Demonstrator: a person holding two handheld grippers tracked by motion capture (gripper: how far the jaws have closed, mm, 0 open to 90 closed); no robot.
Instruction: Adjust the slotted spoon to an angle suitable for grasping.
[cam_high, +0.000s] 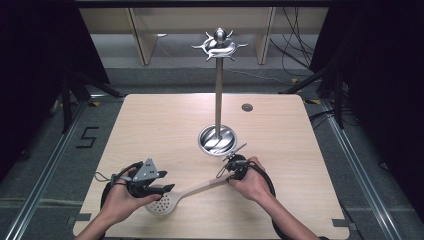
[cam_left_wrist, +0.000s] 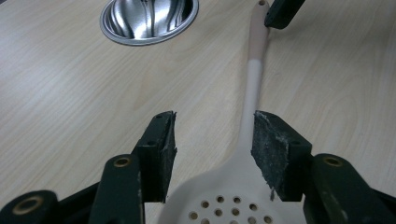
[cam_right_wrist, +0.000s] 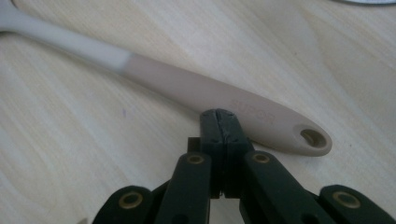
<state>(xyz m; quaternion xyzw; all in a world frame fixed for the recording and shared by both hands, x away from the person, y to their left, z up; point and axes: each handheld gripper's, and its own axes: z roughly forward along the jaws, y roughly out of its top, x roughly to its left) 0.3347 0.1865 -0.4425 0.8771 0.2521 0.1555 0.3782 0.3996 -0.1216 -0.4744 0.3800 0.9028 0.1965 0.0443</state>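
Observation:
A pale slotted spoon (cam_high: 200, 188) lies flat on the wooden table (cam_high: 150, 125), its holed head towards the front left. My left gripper (cam_high: 167, 181) sits over the head end. In the left gripper view its jaws (cam_left_wrist: 215, 135) stand open astride the spoon's neck (cam_left_wrist: 252, 84), which runs close along the right pad (cam_left_wrist: 273, 149); the left pad is clear of it. My right gripper (cam_high: 225, 175) is at the handle's far end. In the right gripper view its jaws (cam_right_wrist: 219, 116) are shut with nothing between them, tips right beside the tan handle (cam_right_wrist: 187, 86) near its hanging hole.
A metal utensil stand (cam_high: 218, 95) rises from a round shiny base (cam_high: 217, 140) mid-table, just beyond the right hand, with hooks at its top. The base (cam_left_wrist: 149, 18) also lies ahead of the left gripper. A small round grommet (cam_high: 247, 107) sits at the back right.

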